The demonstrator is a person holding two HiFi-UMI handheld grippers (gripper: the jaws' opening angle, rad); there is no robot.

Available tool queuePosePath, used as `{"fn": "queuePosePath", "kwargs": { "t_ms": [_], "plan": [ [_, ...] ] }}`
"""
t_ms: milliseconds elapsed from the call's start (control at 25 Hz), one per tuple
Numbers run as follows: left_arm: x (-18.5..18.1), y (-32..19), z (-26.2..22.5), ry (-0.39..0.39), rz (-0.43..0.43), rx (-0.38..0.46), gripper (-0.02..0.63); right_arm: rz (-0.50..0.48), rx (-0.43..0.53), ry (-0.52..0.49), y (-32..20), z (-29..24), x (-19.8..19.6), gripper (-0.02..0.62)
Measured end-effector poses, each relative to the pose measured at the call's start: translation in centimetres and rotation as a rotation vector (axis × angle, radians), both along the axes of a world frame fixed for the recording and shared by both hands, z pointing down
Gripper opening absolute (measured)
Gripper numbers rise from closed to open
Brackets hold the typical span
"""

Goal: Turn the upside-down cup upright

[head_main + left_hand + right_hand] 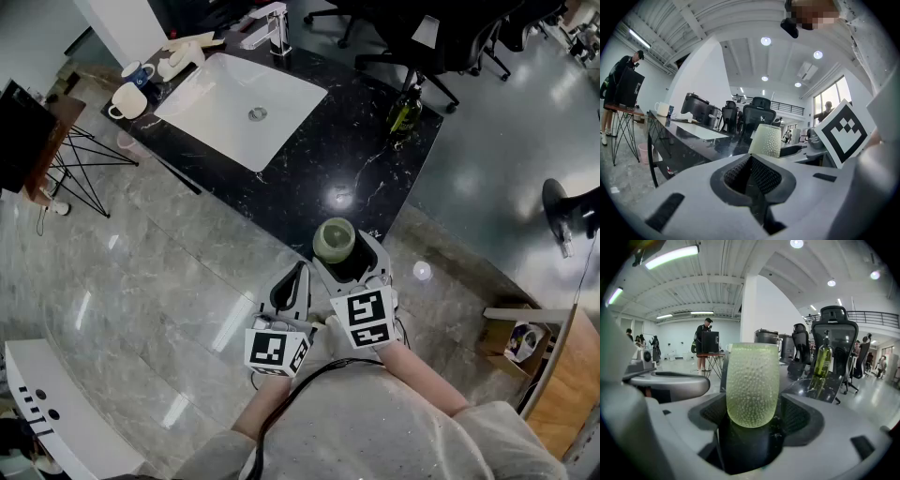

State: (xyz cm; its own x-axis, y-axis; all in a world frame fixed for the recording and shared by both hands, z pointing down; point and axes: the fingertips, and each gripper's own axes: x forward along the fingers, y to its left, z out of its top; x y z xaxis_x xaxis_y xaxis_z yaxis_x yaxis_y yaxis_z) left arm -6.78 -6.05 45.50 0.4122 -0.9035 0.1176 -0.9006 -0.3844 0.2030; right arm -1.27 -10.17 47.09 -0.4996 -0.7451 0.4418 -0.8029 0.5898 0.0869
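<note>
The right gripper [349, 255] has its jaws spread wide and closed on a green dimpled glass cup [334, 240], whose sides sit against the ribbed pads [799, 416]. In the right gripper view the cup [753, 384] stands on end between the jaws, with its rounded end low and its flat end high. From the head view the cup is over the near corner of the black marble counter [361, 159], but its round end does not show whether it is open or closed. The left gripper [297, 274] is just beside the right one, off the counter's near edge, jaws together and empty. A white sink [234, 98] fills the counter's far left part, and a green bottle [405, 111] stands at its right edge.
</note>
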Motion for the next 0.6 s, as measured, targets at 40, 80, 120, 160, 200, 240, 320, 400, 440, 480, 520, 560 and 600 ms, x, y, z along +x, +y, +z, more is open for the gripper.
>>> {"fn": "queuePosePath", "kwargs": {
  "t_ms": [40, 80, 120, 160, 200, 240, 320, 400, 440, 480, 520, 560, 600],
  "plan": [
    [0.0, -0.1, 0.0, 0.001, -0.004, -0.001, 0.006, -0.001, -0.002, 0.000, 0.0, 0.0, 0.0, 0.355],
    [0.0, -0.2, 0.1, 0.001, -0.007, -0.002, 0.006, -0.002, -0.004, 0.000, -0.1, 0.1, 0.1, 0.354],
    [0.0, -0.2, 0.1, 0.001, -0.009, -0.003, 0.006, -0.004, -0.008, 0.001, -0.1, 0.1, 0.1, 0.354],
    [0.0, -0.2, 0.1, 0.000, -0.011, -0.003, 0.006, -0.008, -0.012, 0.003, -0.1, 0.1, 0.1, 0.354],
    [0.0, -0.2, 0.1, -0.001, -0.013, -0.004, 0.006, -0.012, -0.016, 0.005, 0.0, 0.1, 0.2, 0.350],
    [0.0, -0.2, 0.1, -0.001, -0.014, -0.004, 0.005, -0.018, -0.019, 0.007, 0.1, 0.1, 0.2, 0.342],
    [-0.1, -0.2, 0.0, -0.002, -0.017, -0.003, 0.006, -0.032, -0.019, 0.009, 0.3, 0.1, 0.2, 0.335],
    [-0.2, -0.2, -0.2, -0.005, -0.021, -0.001, 0.006, -0.054, -0.015, 0.012, 0.5, 0.0, 0.1, 0.333],
    [-0.3, -0.2, -0.2, -0.006, -0.023, -0.002, 0.006, -0.066, -0.015, 0.014, 0.7, 0.0, 0.1, 0.333],
    [-0.3, -0.2, -0.2, -0.006, -0.025, -0.003, 0.005, -0.074, -0.018, 0.014, 0.8, -0.1, 0.2, 0.333],
    [-0.3, -0.2, -0.2, -0.006, -0.027, -0.005, 0.006, -0.079, -0.024, 0.009, 1.0, -0.1, 0.4, 0.333],
    [-0.4, -0.1, -0.2, -0.007, -0.029, -0.006, 0.006, -0.082, -0.035, -0.002, 1.1, -0.1, 0.5, 0.331],
    [-0.4, -0.1, -0.2, -0.007, -0.032, -0.008, 0.006, -0.084, -0.050, -0.018, 1.3, -0.1, 0.7, 0.331]
  ]
}}
